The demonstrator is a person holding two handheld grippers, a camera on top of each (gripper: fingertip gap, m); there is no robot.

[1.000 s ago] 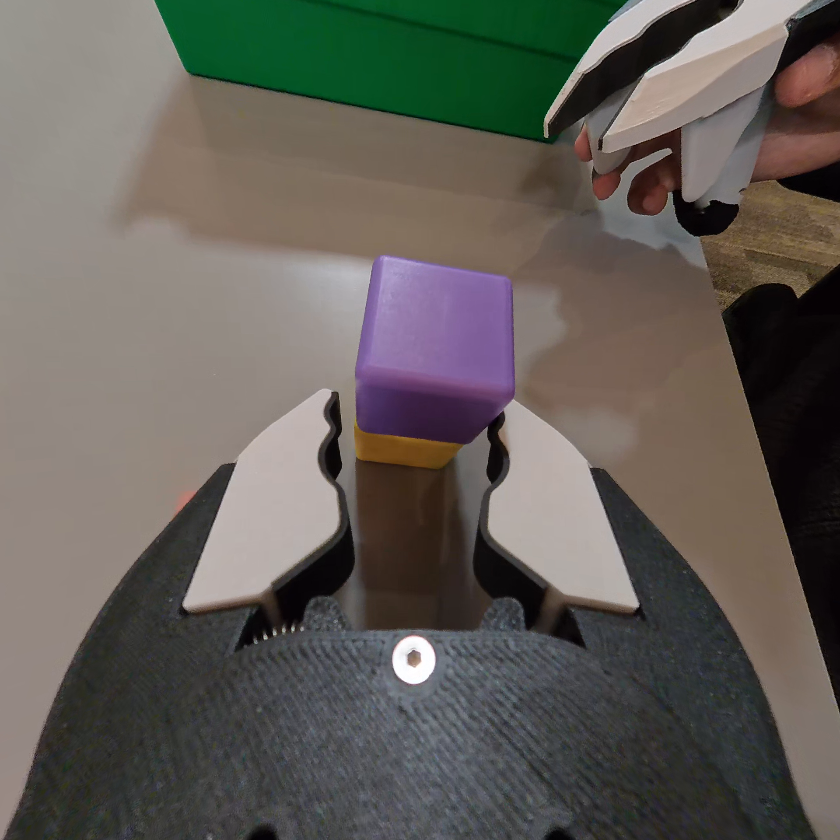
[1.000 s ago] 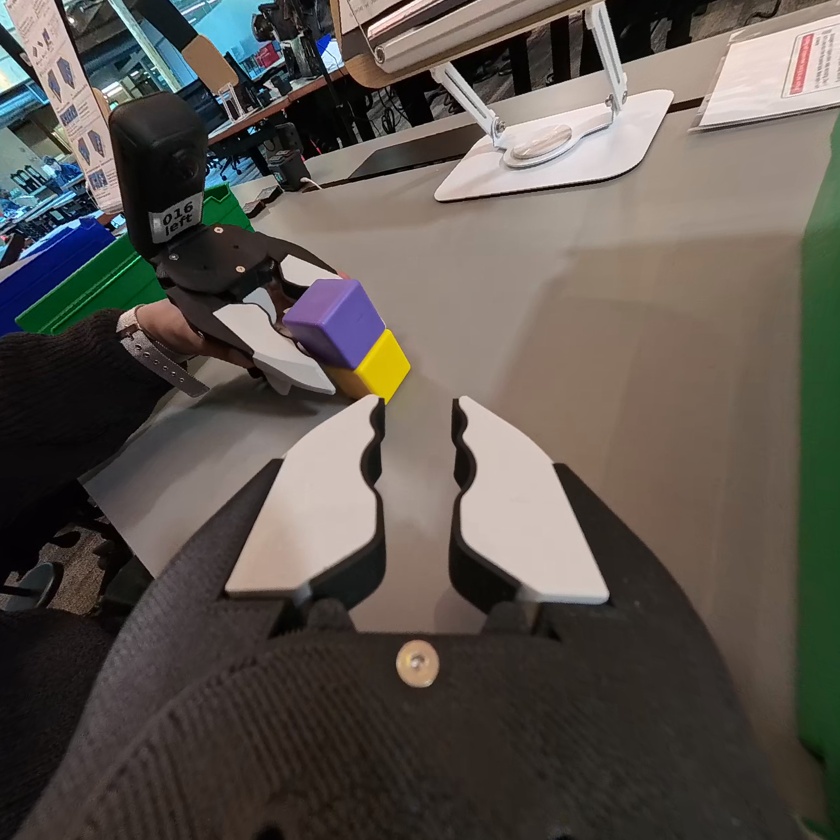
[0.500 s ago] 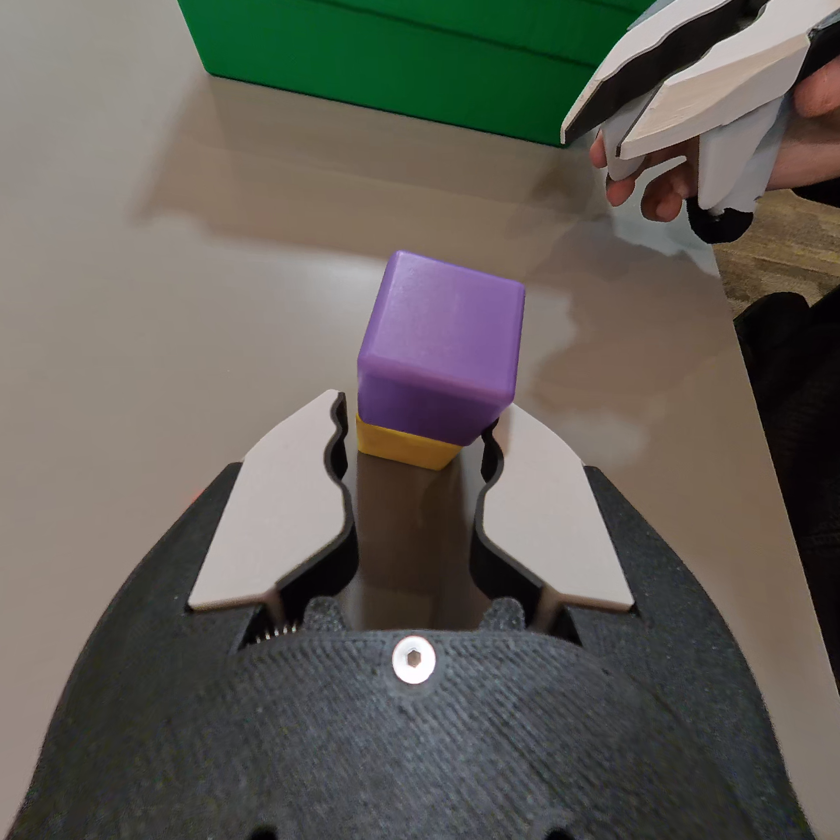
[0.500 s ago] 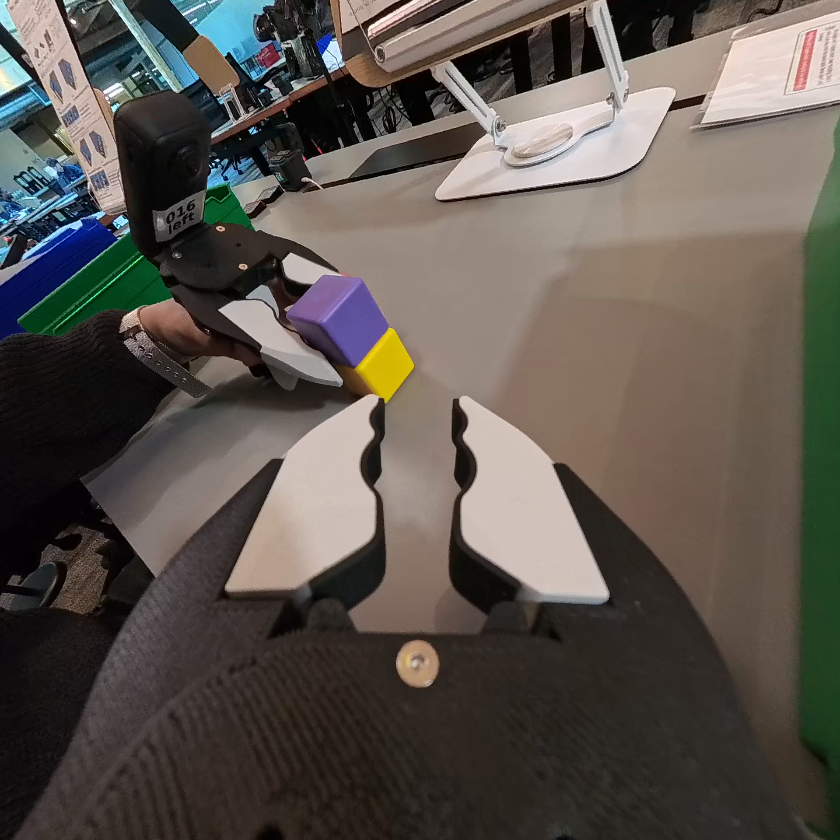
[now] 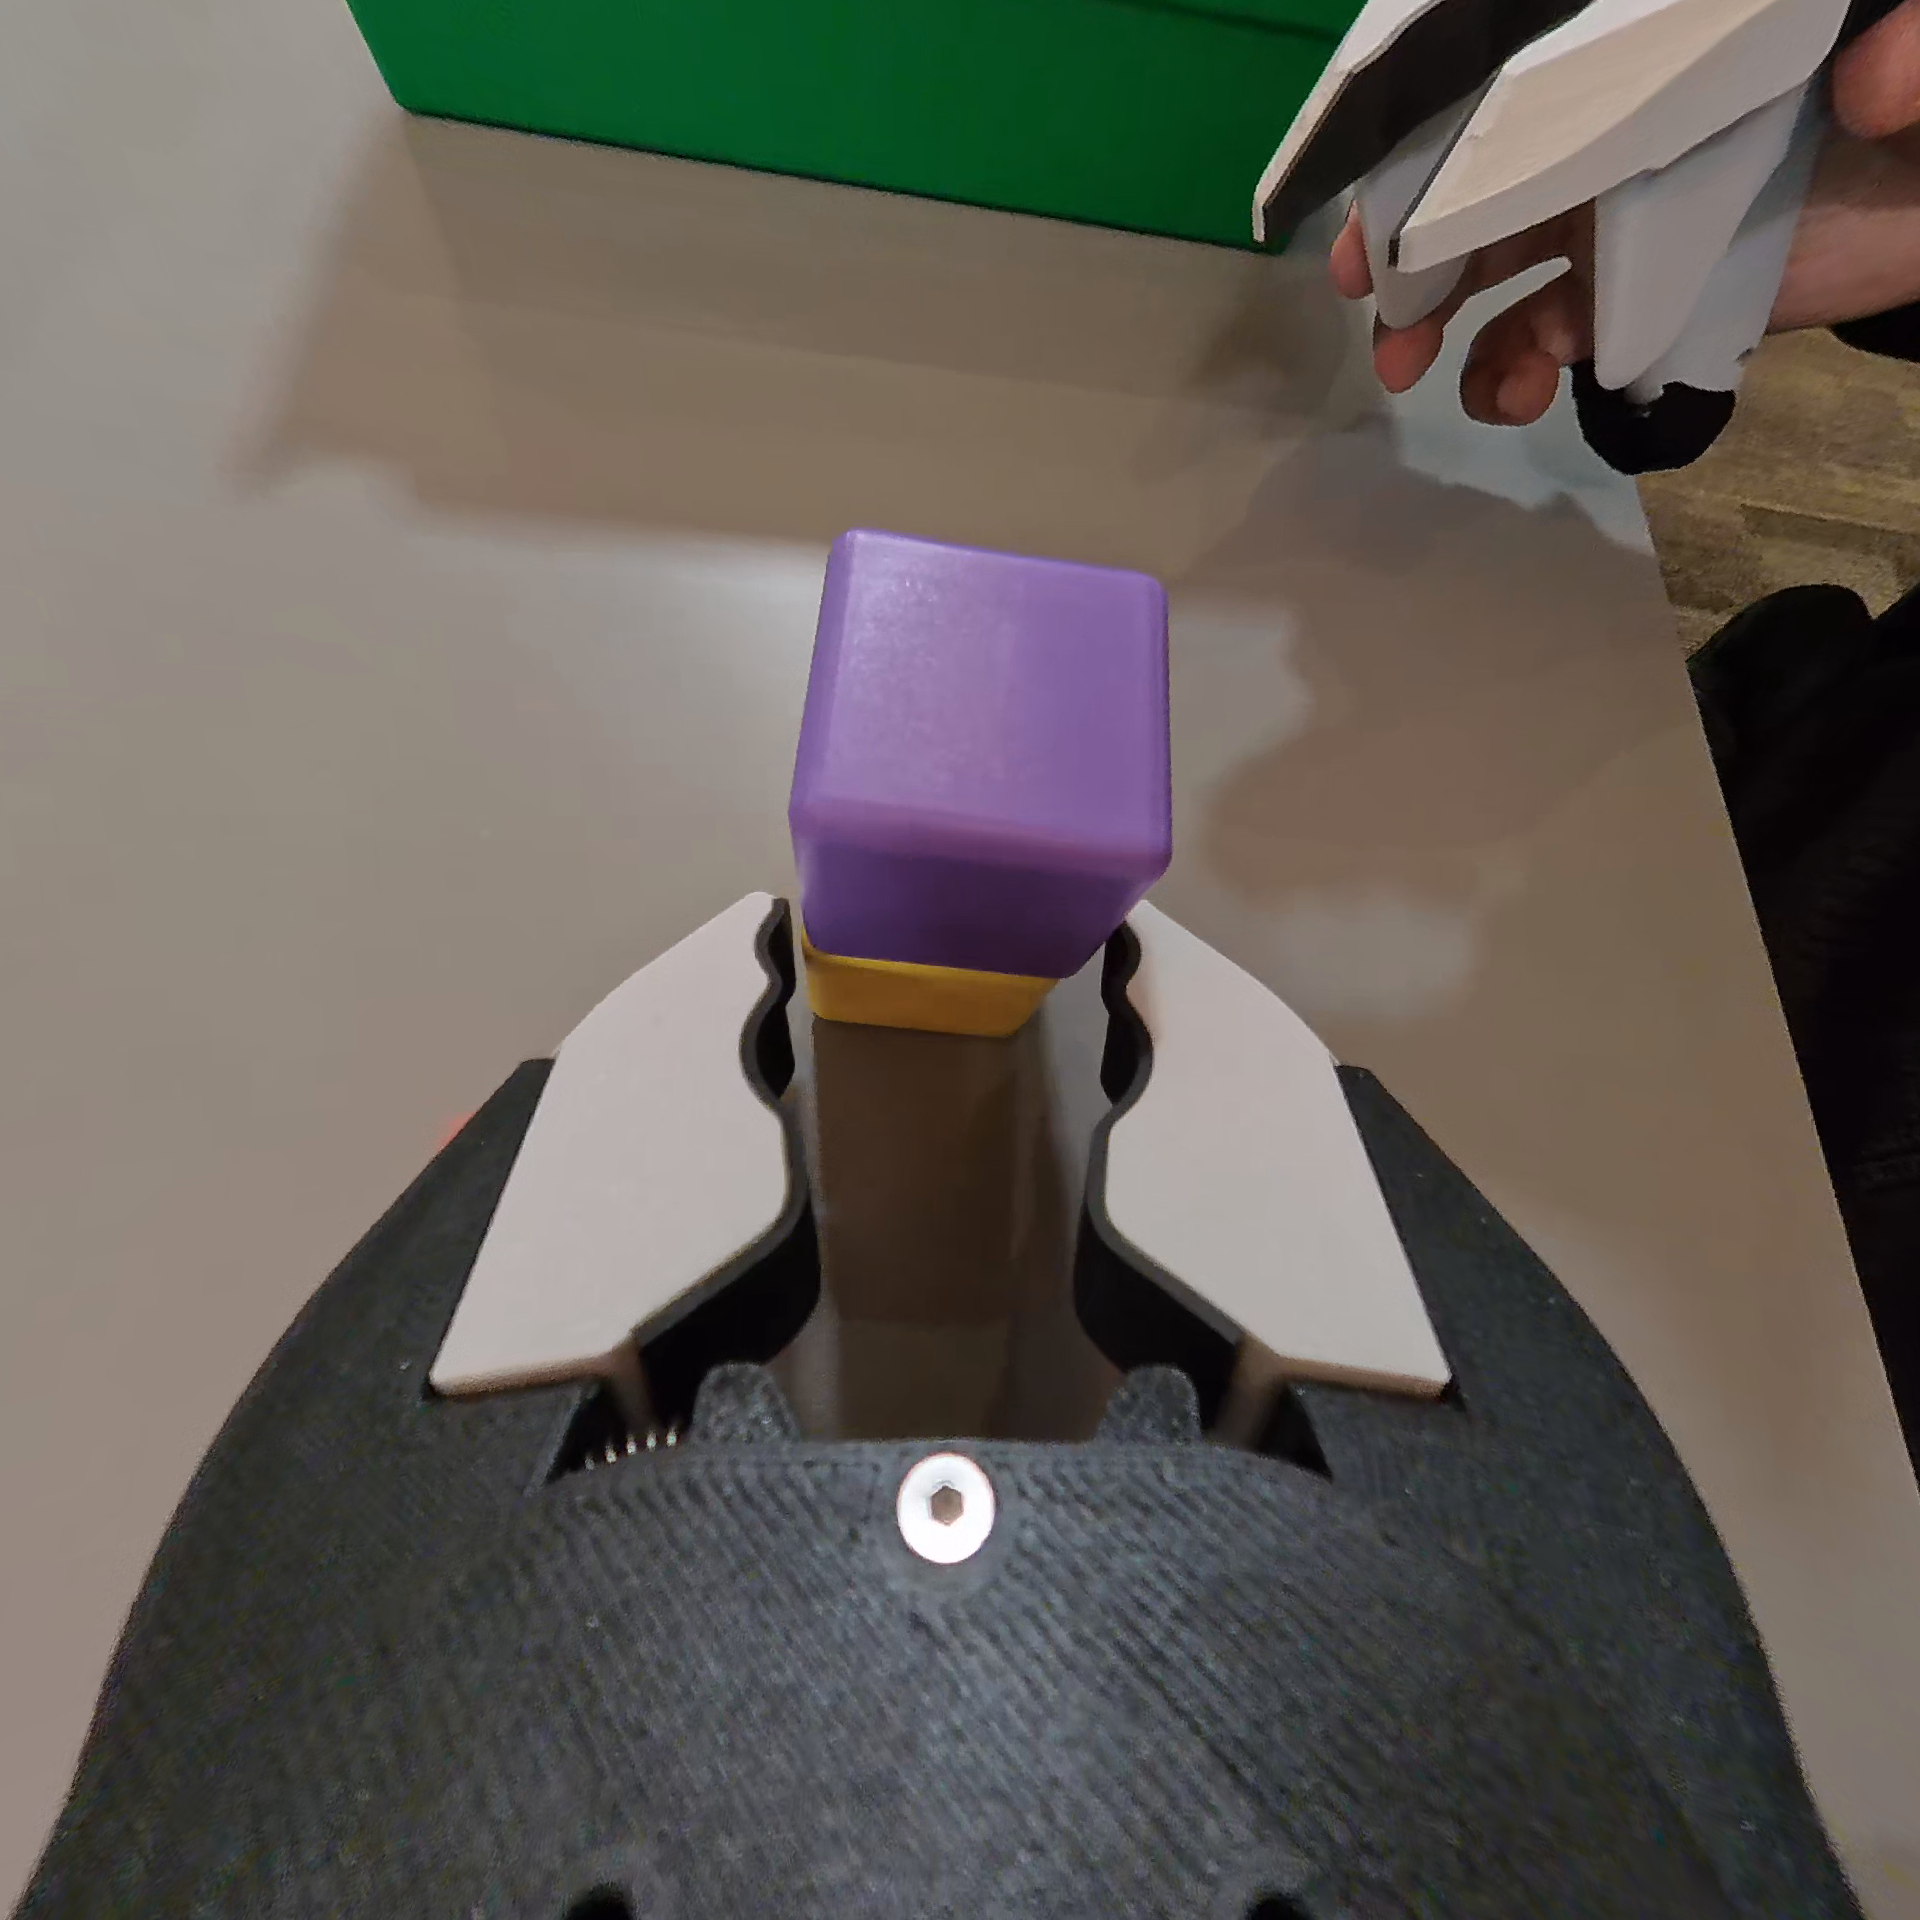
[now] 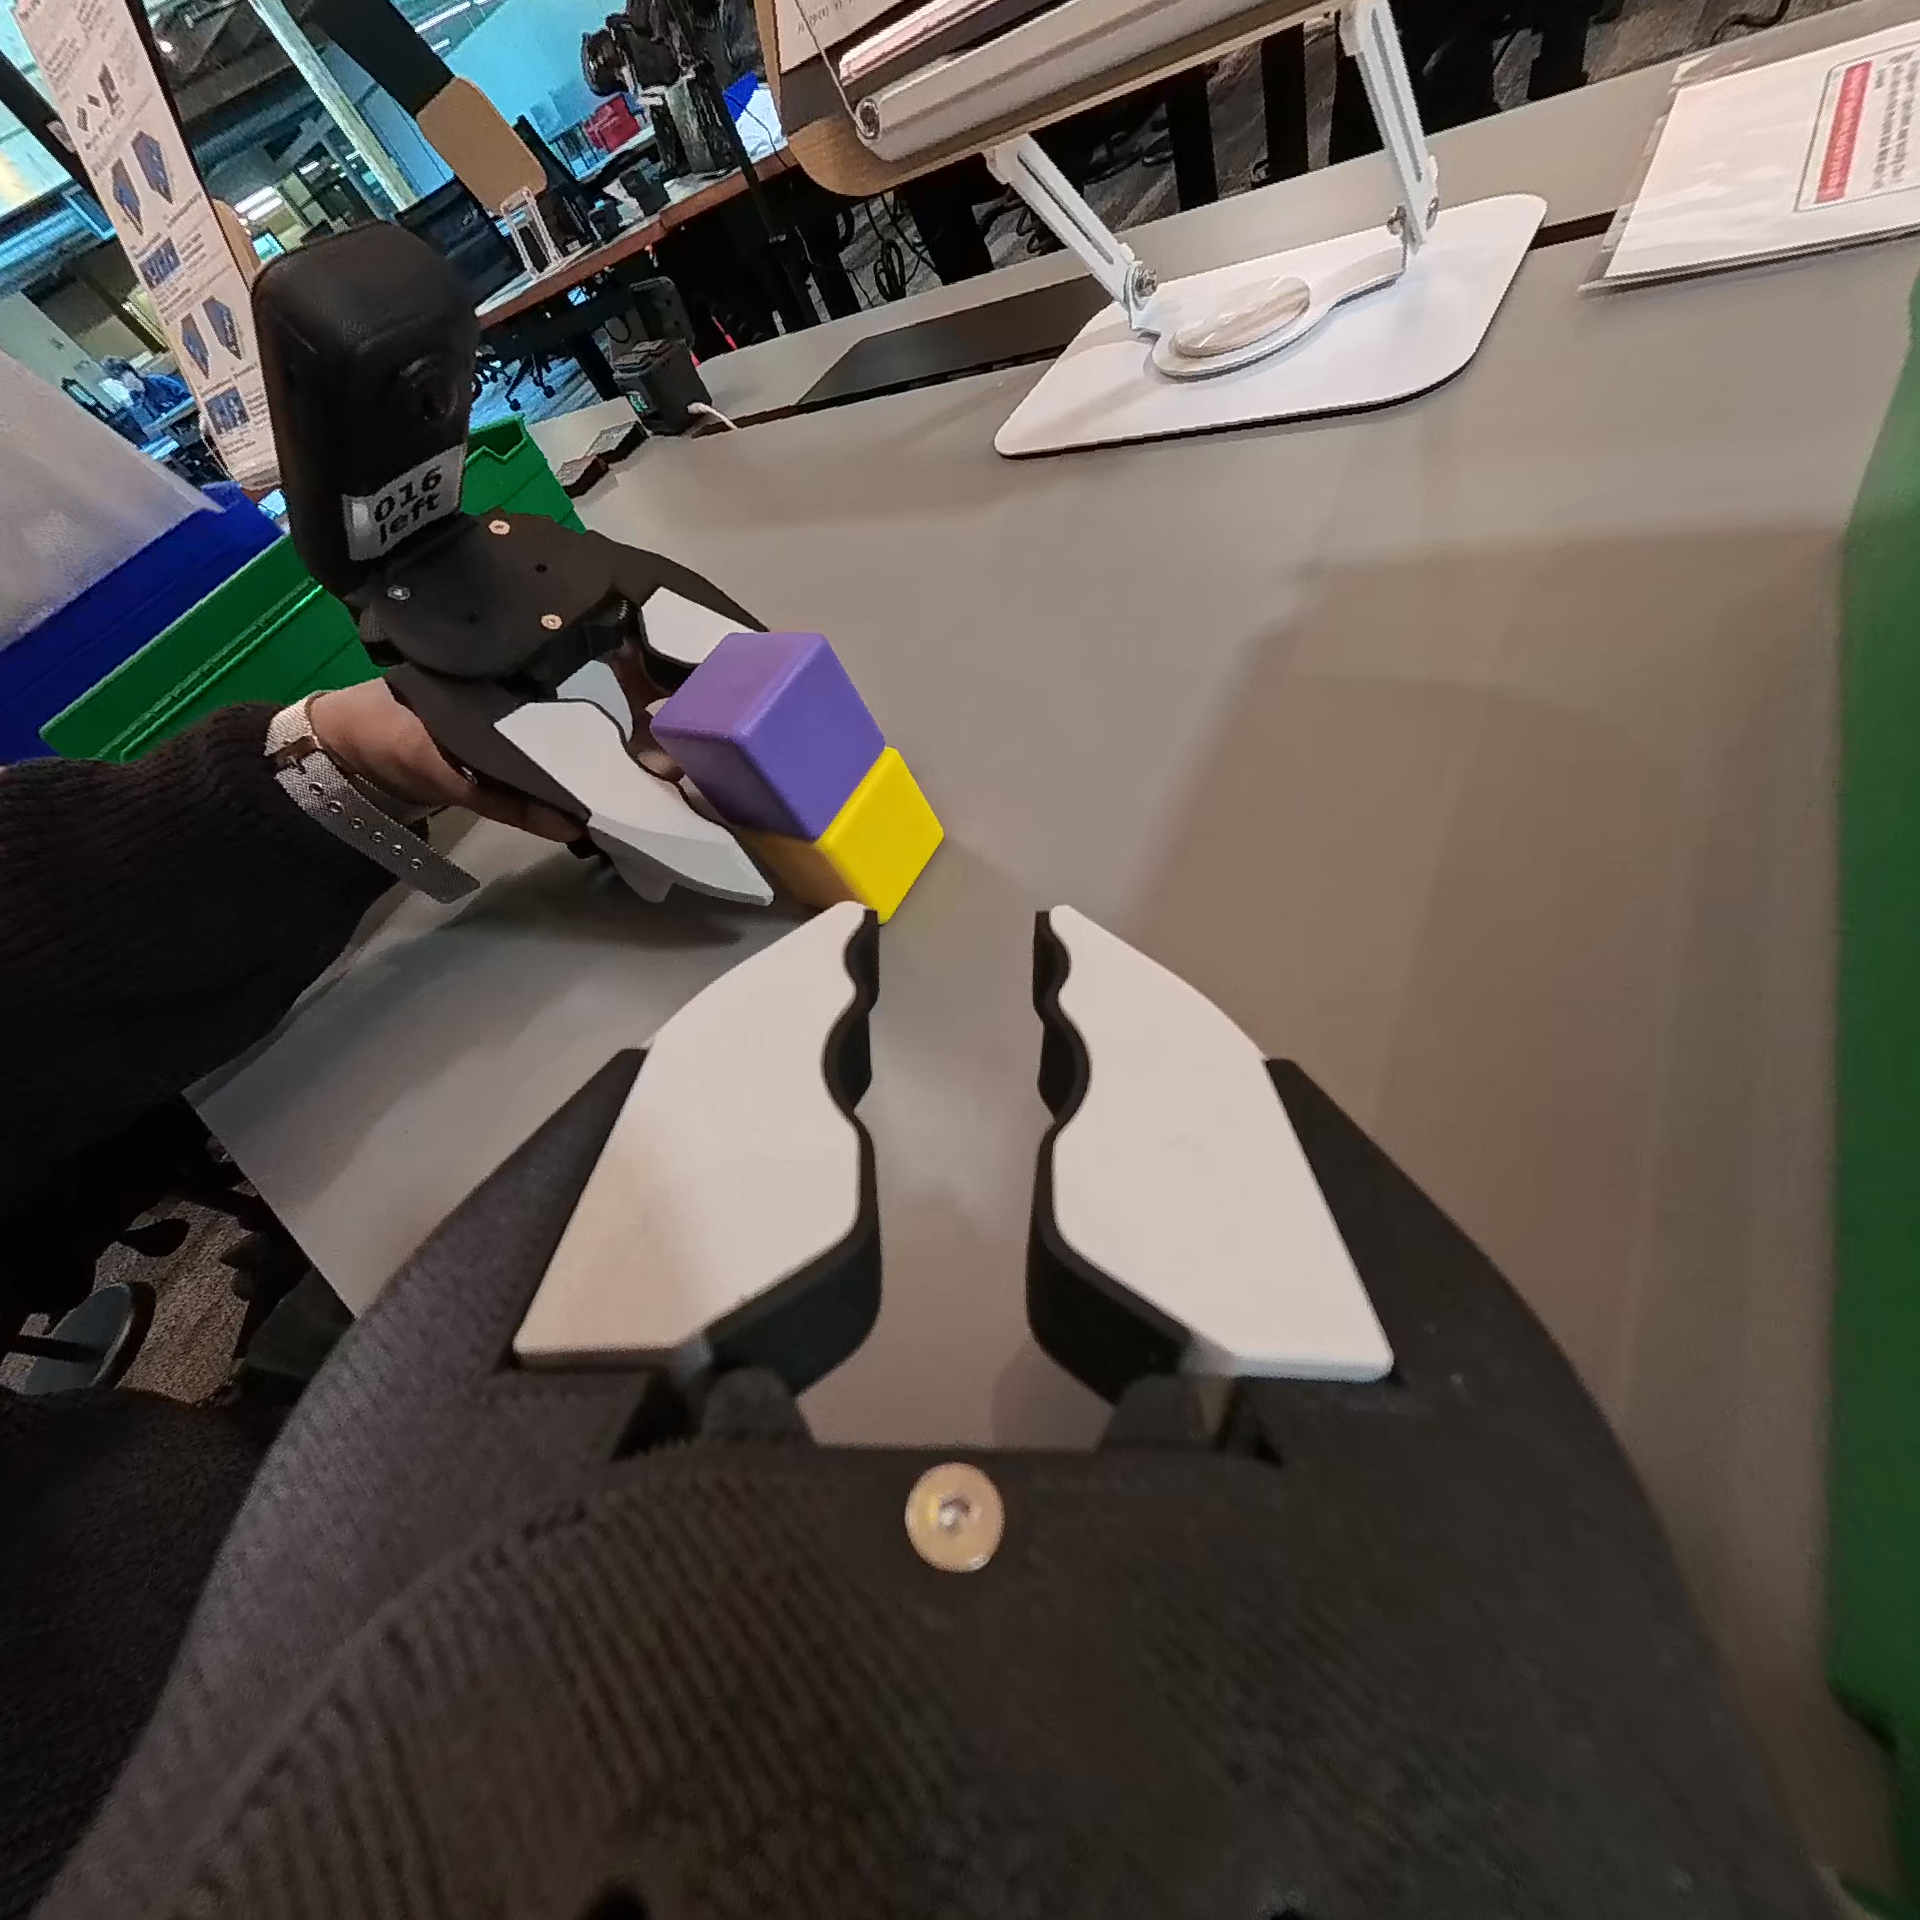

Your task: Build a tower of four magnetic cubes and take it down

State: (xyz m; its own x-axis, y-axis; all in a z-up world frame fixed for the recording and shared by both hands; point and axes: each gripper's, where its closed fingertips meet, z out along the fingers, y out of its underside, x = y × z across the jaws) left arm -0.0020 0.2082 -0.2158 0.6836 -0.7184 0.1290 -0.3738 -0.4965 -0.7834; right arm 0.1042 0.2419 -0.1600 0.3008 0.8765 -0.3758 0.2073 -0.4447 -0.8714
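Observation:
A purple cube sits stacked on a yellow cube on the grey table. My left gripper is open, and its fingertips stand on either side of the purple cube's near lower edge. In the right wrist view the same stack shows as the purple cube over the yellow cube, with the left gripper behind it. My right gripper is open and empty above the table, just short of the yellow cube. It also shows in the left wrist view at the top right.
A green box stands beyond the stack and fills the right edge of the right wrist view. A white laptop stand and a sheet of paper lie farther back. Green and blue bins stand off the table's left. My left tips are roughly 6 centimetres from the purple cube.
The stack has slipped slightly farther from my left fingertips as the left gripper eased back. The right gripper has barely moved.

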